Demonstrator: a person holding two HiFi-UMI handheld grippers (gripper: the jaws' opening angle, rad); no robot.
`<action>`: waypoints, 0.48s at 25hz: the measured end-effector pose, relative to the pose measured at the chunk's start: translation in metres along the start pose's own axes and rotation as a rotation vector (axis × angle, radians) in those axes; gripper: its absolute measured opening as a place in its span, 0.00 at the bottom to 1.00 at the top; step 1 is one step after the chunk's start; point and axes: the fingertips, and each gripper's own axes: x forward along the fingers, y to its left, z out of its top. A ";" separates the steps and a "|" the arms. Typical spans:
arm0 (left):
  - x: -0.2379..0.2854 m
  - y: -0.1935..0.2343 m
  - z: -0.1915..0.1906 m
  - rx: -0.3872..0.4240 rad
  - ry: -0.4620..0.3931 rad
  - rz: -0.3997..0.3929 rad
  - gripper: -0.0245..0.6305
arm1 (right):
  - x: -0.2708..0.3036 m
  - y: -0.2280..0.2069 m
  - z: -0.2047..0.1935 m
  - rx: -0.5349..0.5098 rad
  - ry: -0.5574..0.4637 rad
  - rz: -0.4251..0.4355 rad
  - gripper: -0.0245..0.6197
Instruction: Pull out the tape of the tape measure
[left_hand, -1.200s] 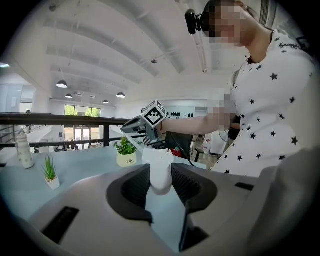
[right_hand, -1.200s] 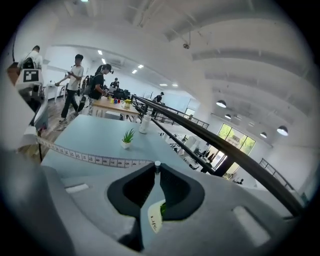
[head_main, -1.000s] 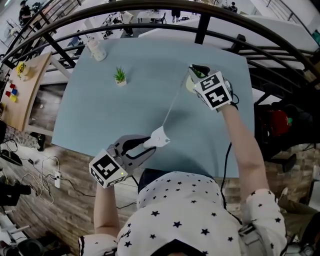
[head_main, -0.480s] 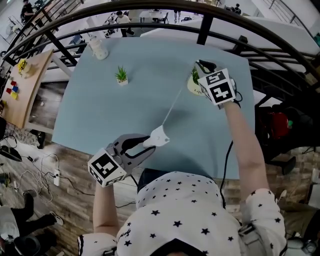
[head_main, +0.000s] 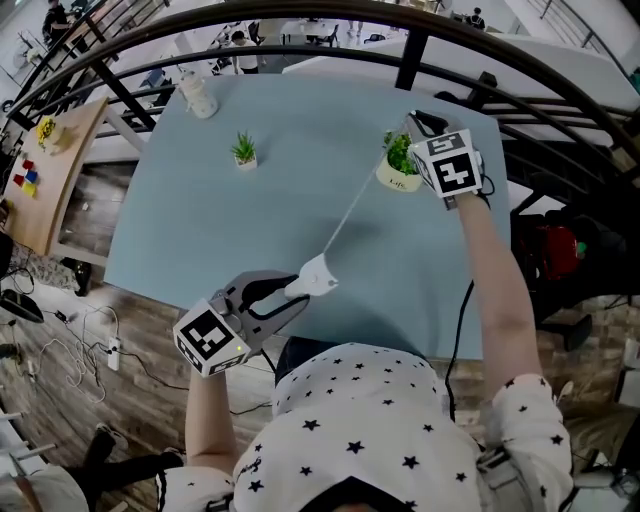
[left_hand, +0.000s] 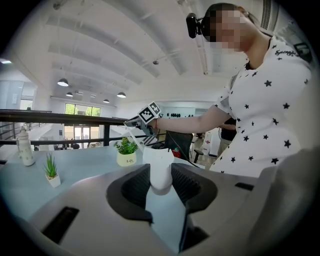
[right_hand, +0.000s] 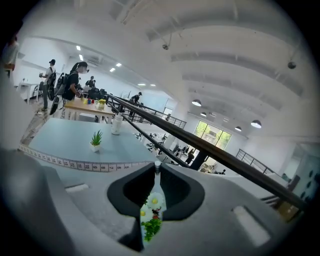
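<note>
The white tape measure case (head_main: 316, 274) sits above the near part of the blue table, and my left gripper (head_main: 298, 290) is shut on it. In the left gripper view the case (left_hand: 161, 170) is pinched between the dark pads. The thin tape (head_main: 355, 205) runs taut from the case up and to the right, to my right gripper (head_main: 413, 123) near the table's far right. That gripper (right_hand: 156, 172) is shut on the tape's end. The numbered tape (right_hand: 75, 164) trails off to the left in the right gripper view.
A green plant in a white pot (head_main: 399, 166) stands right under the right gripper. A small potted plant (head_main: 242, 152) and a white bottle (head_main: 197, 98) stand at the far left of the blue table (head_main: 220, 230). A dark railing (head_main: 300, 12) curves behind the table.
My right gripper has moved to the right and slightly away with the tape end, so more tape is drawn out and the potted plant is uncovered. The left gripper and case stayed put.
</note>
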 end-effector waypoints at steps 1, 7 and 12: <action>-0.002 0.001 0.001 -0.005 -0.004 0.006 0.24 | 0.000 -0.003 0.000 0.009 0.002 0.000 0.10; -0.004 0.001 0.009 -0.003 -0.024 0.014 0.24 | 0.003 -0.005 -0.003 -0.029 0.019 -0.026 0.10; -0.005 0.000 0.003 -0.006 -0.014 0.013 0.24 | 0.001 -0.006 -0.004 0.008 0.010 -0.029 0.10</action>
